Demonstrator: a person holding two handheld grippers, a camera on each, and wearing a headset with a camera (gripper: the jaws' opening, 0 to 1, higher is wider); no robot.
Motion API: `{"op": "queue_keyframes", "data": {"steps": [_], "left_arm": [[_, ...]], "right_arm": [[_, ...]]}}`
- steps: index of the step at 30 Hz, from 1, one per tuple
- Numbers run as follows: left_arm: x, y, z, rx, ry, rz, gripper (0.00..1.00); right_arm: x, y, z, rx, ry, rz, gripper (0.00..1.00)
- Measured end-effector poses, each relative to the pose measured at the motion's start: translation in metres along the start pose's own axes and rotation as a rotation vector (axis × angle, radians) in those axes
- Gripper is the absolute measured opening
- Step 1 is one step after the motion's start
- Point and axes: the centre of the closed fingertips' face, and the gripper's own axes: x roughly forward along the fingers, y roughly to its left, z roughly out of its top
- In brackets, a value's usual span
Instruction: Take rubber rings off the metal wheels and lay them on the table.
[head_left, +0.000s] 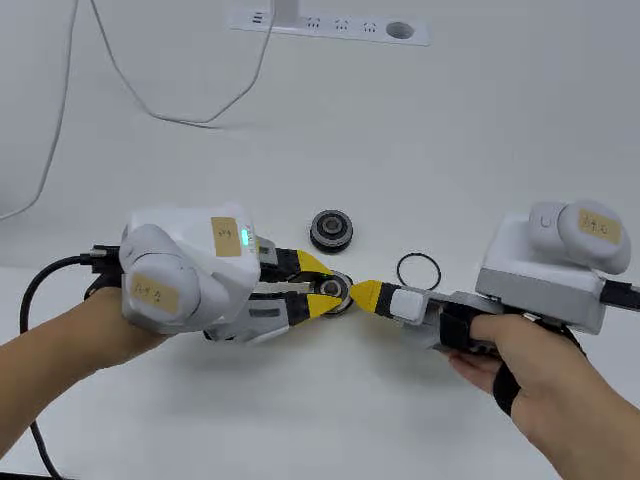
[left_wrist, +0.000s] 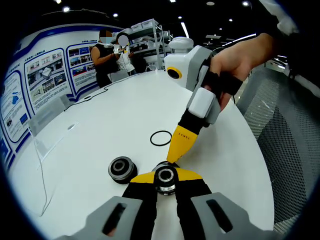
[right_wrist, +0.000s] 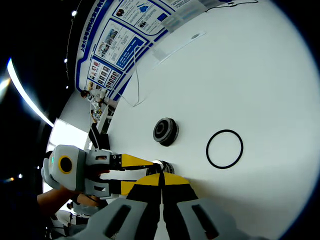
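My left gripper is shut on a small metal wheel just above the white table; in the left gripper view the wheel sits between the yellow jaws. My right gripper comes in from the right, jaws shut together, tips touching that wheel's rim. Whether they pinch its rubber ring is hidden. A second wheel with a black ring around it lies behind. One loose rubber ring lies flat on the table to the right.
A white power strip lies at the table's far edge, with a grey cable curving down the left side. A black cable trails from my left gripper. People stand beyond the table.
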Motion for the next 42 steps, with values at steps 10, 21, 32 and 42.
{"op": "queue_keyframes", "data": {"steps": [10,21,32,42], "left_arm": [[0.000,0.000,0.000,0.000,0.000,-0.001,0.13],[0.000,0.000,0.001,-0.002,0.000,-0.005,0.13],[0.000,0.000,0.001,0.004,-0.005,-0.003,0.13],[-0.001,0.000,0.001,0.007,-0.007,0.028,0.13]], "right_arm": [[0.002,0.003,0.000,0.022,0.005,0.019,0.00],[0.004,0.009,0.000,0.030,0.011,0.043,0.00],[0.000,0.018,-0.001,0.023,0.012,0.058,0.00],[-0.002,0.018,-0.002,0.041,0.002,0.051,0.01]]}}
